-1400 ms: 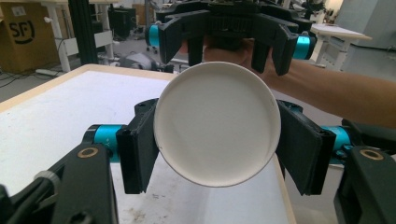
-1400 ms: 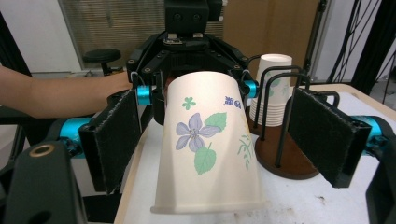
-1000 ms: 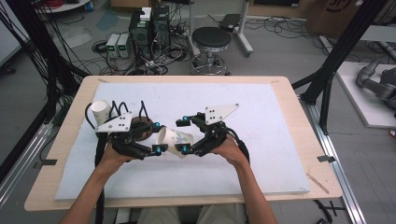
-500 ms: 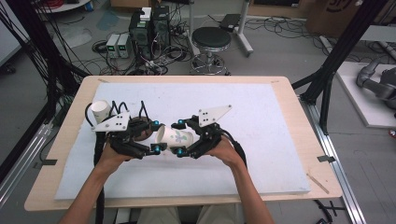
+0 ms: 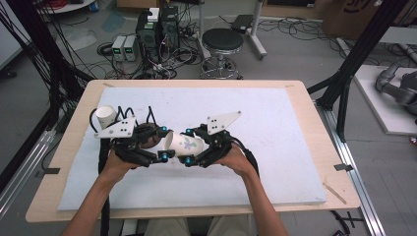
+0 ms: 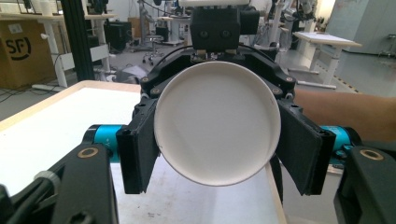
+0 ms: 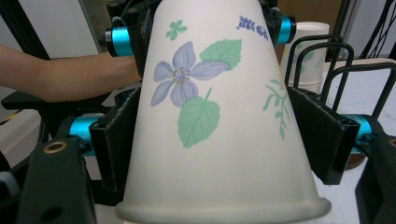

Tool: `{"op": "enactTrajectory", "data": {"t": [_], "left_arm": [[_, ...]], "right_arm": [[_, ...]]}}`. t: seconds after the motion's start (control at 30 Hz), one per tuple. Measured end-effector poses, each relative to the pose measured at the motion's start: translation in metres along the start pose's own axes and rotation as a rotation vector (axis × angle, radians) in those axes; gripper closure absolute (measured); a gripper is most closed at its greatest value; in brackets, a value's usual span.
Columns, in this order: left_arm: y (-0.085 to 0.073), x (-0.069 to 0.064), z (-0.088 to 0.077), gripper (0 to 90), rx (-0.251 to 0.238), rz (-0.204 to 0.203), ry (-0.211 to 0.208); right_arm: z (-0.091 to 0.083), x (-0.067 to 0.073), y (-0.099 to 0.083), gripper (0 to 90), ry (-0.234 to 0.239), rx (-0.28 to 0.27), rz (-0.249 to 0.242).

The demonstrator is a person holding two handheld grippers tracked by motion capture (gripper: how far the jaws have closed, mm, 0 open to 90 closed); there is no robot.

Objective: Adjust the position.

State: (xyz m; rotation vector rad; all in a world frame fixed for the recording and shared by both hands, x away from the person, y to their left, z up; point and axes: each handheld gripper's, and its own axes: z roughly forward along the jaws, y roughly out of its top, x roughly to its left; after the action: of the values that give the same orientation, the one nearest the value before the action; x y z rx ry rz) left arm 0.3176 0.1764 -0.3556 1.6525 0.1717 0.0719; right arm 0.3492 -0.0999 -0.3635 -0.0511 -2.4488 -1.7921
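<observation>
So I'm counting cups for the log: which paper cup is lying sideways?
The flowered paper cup held level between the left gripper and right gripper. The other cup stands upright near the table's left edge.

1. A light wooden table [image 5: 314, 105] is seen in the high view.
2. It is covered by a white mat [image 5: 275, 142].
3. At ten o'clock on the mat, a paper cup [image 5: 105, 116] is stood upright.

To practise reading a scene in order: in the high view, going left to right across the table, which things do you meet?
White cup at the left → left claw → flowered paper cup → right claw → thin wooden stick near the right edge.
</observation>
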Motion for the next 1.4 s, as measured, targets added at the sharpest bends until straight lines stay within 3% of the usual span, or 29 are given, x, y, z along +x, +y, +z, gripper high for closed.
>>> {"op": "enactTrajectory", "data": {"t": [0.87,0.93,0.97,1.0,1.03,1.27,1.4], "left_arm": [[-0.0012,0.0013,-0.0037,35.0,-0.004,0.006,-0.008],[-0.0021,0.0009,-0.0028,29.1,-0.017,0.007,-0.005],[-0.0022,0.0011,-0.0015,18.3,-0.012,-0.011,0.010],[-0.0023,0.0012,-0.0005,9.3,-0.008,-0.018,0.059],[-0.0026,0.0018,-0.0004,6.3,-0.003,-0.020,0.081],[-0.0035,0.0026,-0.0015,6.3,0.004,-0.008,0.031],[-0.0036,0.0013,-0.0027,6.2,0.033,-0.002,0.068]], "right_arm": [[-0.0018,0.0015,0.0004,31.2,-0.004,0.016,-0.014],[-0.0021,0.0016,0.0005,31.1,-0.004,0.014,-0.013],[-0.0022,0.0018,0.0005,31.1,-0.010,0.012,-0.010],[-0.0025,0.0015,0.0003,31.1,-0.013,0.014,-0.010],[-0.0030,0.0012,0.0003,31.1,-0.015,0.015,-0.006],[-0.0055,0.0019,0.0004,31.1,-0.025,0.020,-0.004],[-0.0086,0.0018,0.0005,31.0,-0.042,0.026,-0.008]]}}
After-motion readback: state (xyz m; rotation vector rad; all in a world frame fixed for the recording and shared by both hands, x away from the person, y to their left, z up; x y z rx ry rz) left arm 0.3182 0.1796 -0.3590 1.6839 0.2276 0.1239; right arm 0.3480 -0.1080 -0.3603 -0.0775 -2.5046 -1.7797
